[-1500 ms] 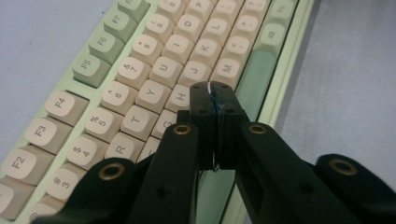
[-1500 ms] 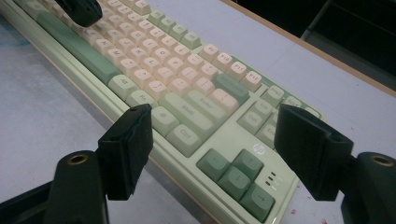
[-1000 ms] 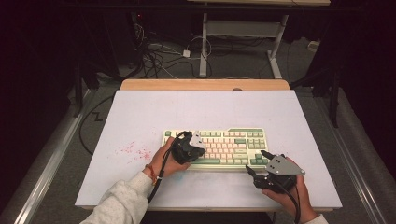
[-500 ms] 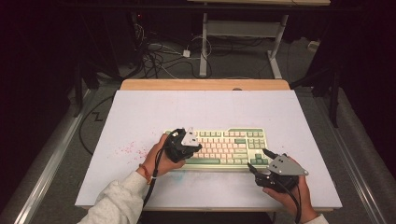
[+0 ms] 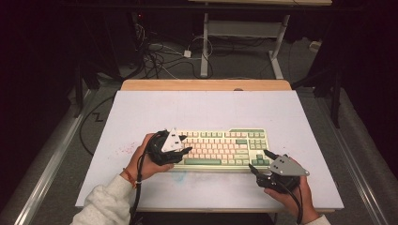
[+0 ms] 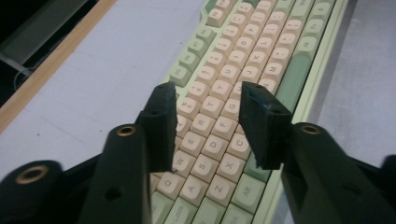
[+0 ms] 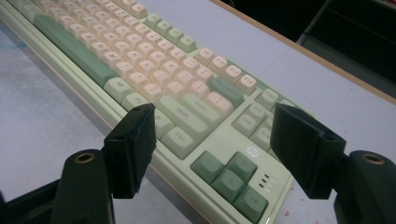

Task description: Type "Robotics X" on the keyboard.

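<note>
Now the keyboard (image 5: 220, 149) lies flat on the tabletop (image 5: 206, 108), a little toward six o'clock from its middle. The left gripper (image 5: 187, 143) hovers over the keyboard's nine o'clock end; its fingers (image 6: 161, 122) have just been opening, parted about halfway above the letter keys, gripping nothing. The right gripper (image 5: 260, 161) sits at the keyboard's five o'clock corner, fingers (image 7: 135, 140) wide apart, empty, flanking the arrow keys.
</note>
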{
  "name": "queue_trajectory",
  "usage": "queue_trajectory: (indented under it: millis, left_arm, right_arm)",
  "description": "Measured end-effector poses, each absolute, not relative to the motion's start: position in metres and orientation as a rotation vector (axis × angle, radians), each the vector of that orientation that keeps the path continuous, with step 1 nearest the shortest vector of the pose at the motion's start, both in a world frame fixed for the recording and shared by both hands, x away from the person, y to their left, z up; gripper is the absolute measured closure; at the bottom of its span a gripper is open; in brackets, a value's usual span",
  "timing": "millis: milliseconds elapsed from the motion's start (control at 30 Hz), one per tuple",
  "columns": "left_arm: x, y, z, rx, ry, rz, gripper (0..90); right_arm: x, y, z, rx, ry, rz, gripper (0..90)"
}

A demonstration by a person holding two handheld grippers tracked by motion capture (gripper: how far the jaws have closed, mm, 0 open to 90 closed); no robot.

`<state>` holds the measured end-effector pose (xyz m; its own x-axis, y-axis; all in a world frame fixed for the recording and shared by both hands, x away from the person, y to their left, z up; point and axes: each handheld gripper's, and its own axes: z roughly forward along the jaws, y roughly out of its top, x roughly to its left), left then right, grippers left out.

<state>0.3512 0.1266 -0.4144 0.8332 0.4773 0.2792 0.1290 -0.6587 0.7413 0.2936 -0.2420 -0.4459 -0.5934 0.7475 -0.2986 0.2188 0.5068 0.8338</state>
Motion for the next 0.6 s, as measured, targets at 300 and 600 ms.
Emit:
queue_trajectory:
  millis: [300, 600]
  left_arm:
    - [0.336, 0.159, -0.423, 2.153, 0.522, 0.671, 23.1]
    - [0.319, 0.2, -0.442, 2.105, 0.659, 0.711, 19.0]
  right_arm:
    - [0.294, -0.243, -0.445, 0.8, 2.083, 1.031, 31.9]
    - [0.296, -0.241, -0.44, 0.79, 2.095, 1.04, 39.0]
